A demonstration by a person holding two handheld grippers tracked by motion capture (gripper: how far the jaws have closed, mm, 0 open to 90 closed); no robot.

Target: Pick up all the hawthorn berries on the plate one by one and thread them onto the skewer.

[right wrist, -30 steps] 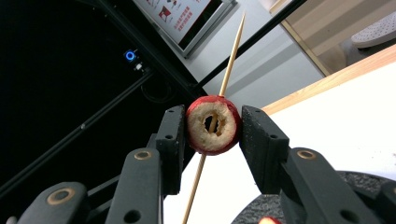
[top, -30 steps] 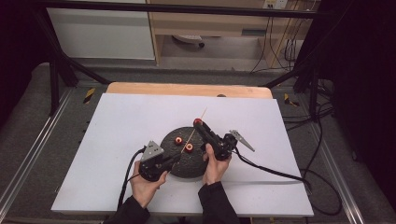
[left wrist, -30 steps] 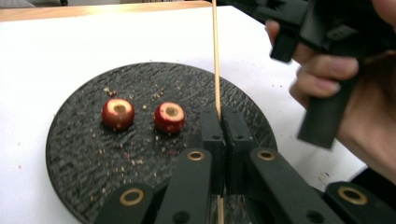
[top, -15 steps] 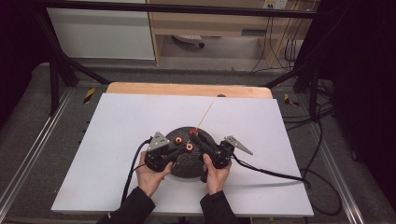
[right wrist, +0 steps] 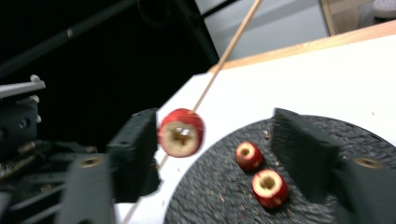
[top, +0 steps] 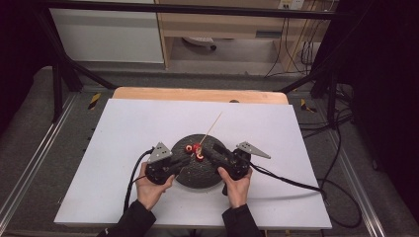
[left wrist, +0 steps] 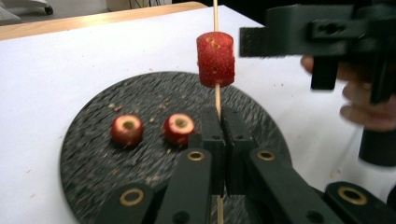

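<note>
Looking for print turns up none that can be read on the grippers, the plate or the table.

The left gripper (left wrist: pixel 219 140) has its jaws pressed together on a thin wooden skewer (left wrist: pixel 215 14), which passes up between them in the left gripper view. One red fruit piece (left wrist: pixel 215 59), cut flat at both ends and cored, sits threaded on the skewer above the jaws, clear of the plate.

The right gripper (right wrist: pixel 224 149) stands wide open. In the right gripper view the threaded fruit piece (right wrist: pixel 180 132) lies just beside its left jaw, and I cannot tell whether the two touch; the other jaw is well apart from it, over the plate.

Below lies a round dark plate (top: pixel 197 173) with a rough surface and scattered crumbs. Two more cored red fruit pieces (left wrist: pixel 126 130) (left wrist: pixel 178 128) rest side by side on it, apart from both grippers.

In the high view the plate sits on a white table top (top: pixel 123 133), with a strip of bare wood (top: pixel 197 94) along the far edge. The person's hands hold the grippers at either side of the plate, jaws meeting over its middle, and the skewer (top: pixel 211 129) slants away toward the far side. A cable (top: pixel 291 180) trails off to the right across the table.
</note>
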